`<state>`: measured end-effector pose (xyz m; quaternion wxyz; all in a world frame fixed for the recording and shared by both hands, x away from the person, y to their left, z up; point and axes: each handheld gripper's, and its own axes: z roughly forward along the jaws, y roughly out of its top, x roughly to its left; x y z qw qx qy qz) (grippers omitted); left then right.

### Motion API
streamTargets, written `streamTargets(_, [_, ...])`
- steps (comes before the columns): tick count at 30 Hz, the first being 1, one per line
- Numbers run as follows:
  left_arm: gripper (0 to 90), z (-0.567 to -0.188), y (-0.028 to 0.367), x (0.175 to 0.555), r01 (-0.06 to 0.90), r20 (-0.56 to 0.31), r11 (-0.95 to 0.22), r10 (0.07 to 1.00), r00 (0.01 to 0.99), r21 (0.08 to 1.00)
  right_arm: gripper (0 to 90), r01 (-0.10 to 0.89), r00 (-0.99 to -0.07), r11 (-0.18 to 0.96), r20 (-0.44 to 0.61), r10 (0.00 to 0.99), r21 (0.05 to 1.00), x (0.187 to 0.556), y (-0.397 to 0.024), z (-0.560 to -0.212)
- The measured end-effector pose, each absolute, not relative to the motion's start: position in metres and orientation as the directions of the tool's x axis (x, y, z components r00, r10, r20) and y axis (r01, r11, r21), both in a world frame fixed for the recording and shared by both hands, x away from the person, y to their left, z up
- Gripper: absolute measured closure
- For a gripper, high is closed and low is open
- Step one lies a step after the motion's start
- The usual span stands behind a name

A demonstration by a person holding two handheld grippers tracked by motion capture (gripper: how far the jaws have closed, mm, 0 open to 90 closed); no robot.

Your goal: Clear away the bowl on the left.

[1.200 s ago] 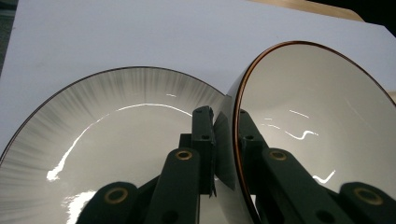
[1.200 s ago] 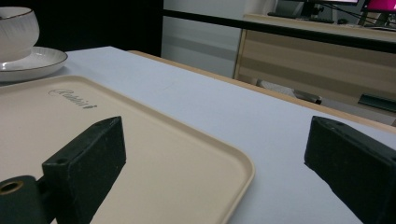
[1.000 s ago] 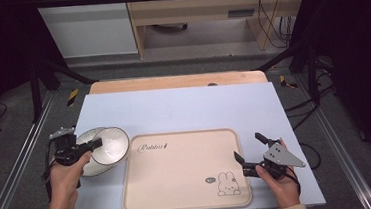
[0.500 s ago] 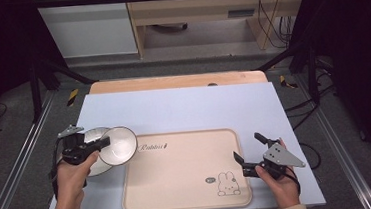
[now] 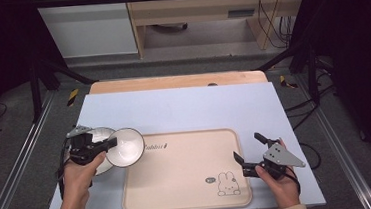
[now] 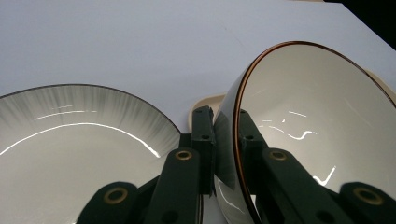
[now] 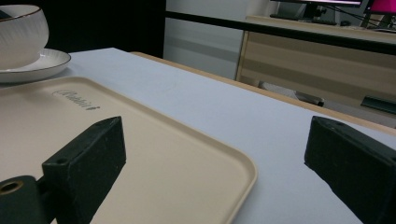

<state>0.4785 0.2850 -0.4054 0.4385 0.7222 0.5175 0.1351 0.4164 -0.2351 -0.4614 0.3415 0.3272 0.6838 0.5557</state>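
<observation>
Bowl (image 5: 125, 147) is hanging tilted in the left gripper (image 5: 96, 146), jaws pinching its rim w/ one inside, one outside, over the plate (image 5: 97, 136) edge and the tray's (image 5: 181, 205) left lip. Tray is lying just right of it, bare beige floor open except a rabbit print near the right gripper (image 5: 250, 154), whose jaws are gaping wide, holding nothing, at the tray's right rim. Surface (image 5: 189, 109) beyond is offering room.

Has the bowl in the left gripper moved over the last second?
Yes. The bowl has moved right, off the plate toward the tray, now overlapping the tray's left edge.
</observation>
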Motion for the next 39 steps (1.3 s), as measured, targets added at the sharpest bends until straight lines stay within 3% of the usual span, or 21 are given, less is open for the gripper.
streamTargets(36, [81.7, -0.410, 0.237, 0.474, 0.625, -0.270, -0.156, 0.803, 0.532, 0.765, 5.8, 0.056, -0.544, 0.163, -0.106, 0.833, 0.985, 0.415, -0.237, -0.458])
streamTargets(39, [81.7, -0.409, 0.232, 0.475, 0.621, -0.262, -0.173, 0.796, 0.545, 0.764, 5.9, 0.059, -0.541, 0.100, -0.052, 0.839, 0.993, 0.413, -0.240, -0.456])
